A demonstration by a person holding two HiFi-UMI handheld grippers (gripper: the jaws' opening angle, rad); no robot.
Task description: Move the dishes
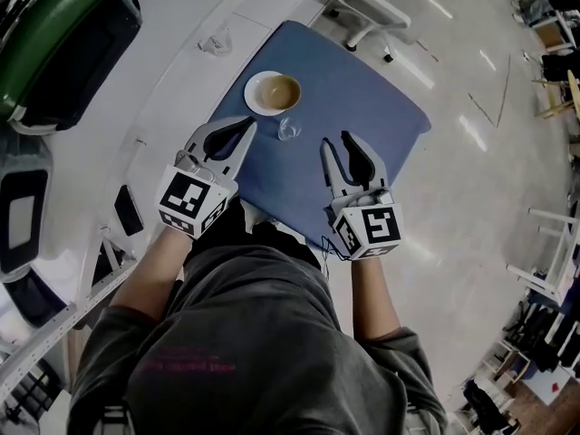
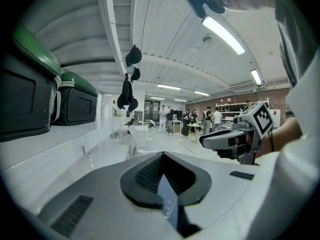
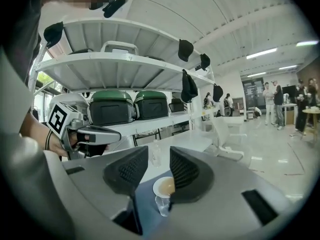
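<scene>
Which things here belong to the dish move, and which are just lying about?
Job:
- white bowl
- small clear glass
- blue surface that both sit on

Lying about:
- green-lidded bins
- clear bottle
- white chair
- hanging black caps

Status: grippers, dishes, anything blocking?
Left gripper shut, empty. Right gripper open, empty. White bowl and clear glass on blue table, ungripped. Nothing blocking them.
</scene>
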